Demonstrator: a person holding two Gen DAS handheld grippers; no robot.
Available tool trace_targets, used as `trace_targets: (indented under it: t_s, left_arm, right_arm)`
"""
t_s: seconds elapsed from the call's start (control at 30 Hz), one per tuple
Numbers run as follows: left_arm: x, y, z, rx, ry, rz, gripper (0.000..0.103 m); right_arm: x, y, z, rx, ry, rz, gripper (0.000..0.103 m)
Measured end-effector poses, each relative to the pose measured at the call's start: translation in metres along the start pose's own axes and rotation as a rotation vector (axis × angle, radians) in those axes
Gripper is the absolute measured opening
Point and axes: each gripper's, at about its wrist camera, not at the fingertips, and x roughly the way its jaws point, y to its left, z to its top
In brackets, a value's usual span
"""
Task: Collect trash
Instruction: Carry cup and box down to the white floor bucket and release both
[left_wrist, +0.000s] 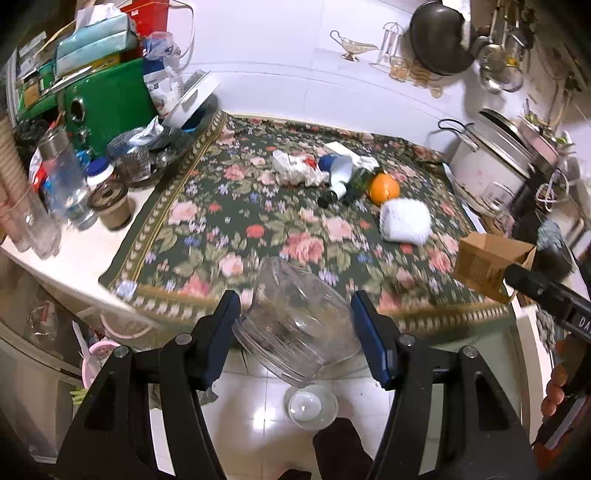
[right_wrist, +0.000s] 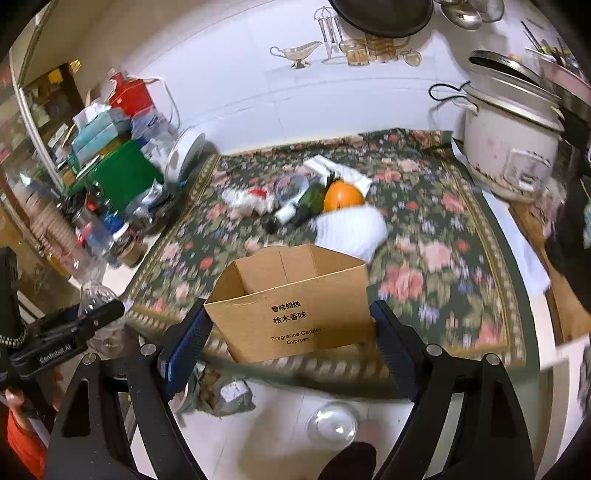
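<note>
Clear plastic bottle (left_wrist: 295, 325) sits clamped between the blue pads of the left hand-held gripper (left_wrist: 295, 317), at the near edge of the table (left_wrist: 85, 266), over the white tiled floor (left_wrist: 243, 406). Its long axis is tilted: the wide ribbed end points down and near, the narrower end up and far toward the flowered cloth (left_wrist: 229, 221). The right hand-held gripper (right_wrist: 291, 325) grasps a brown cardboard box (right_wrist: 291, 299) by its two side walls, held at the near edge of the cloth. The box stands upright, its open top facing up and its printed face toward the camera, long side running left to right. Farther on the cloth lie an orange (right_wrist: 342, 195), a green bottle (right_wrist: 312, 203), crumpled paper (left_wrist: 295, 168) and a white cloth (right_wrist: 351, 230).
</note>
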Motion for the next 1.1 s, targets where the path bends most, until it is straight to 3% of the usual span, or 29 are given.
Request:
trace_targets:
  t_s: [0.33,0.57,0.87,1.1]
  left_arm:
    - [-0.007,0.005,-0.064,-0.012,0.107,-0.027,0.061]
    - [0.023,-0.008,-0.103,-0.027,0.178,-0.026,0.061]
    - [0.103,-0.011,-0.165,-0.117,0.257,-0.022,0.061]
    - [0.189,0.011,-0.230,-0.157,0.266,0.002,0.061]
  right_arm:
    - [-0.014,0.013,-0.065,0.002,0.116,-0.050,0.084]
    - [0.016,-0.003,-0.105,0.003,0.221,-0.052,0.084]
    - [0.114,-0.048,-0.183,0.008,0.398,-0.061,0.084]
    - [0.216,-0.075,-0.259,-0.053,0.458,-0.076,0.085]
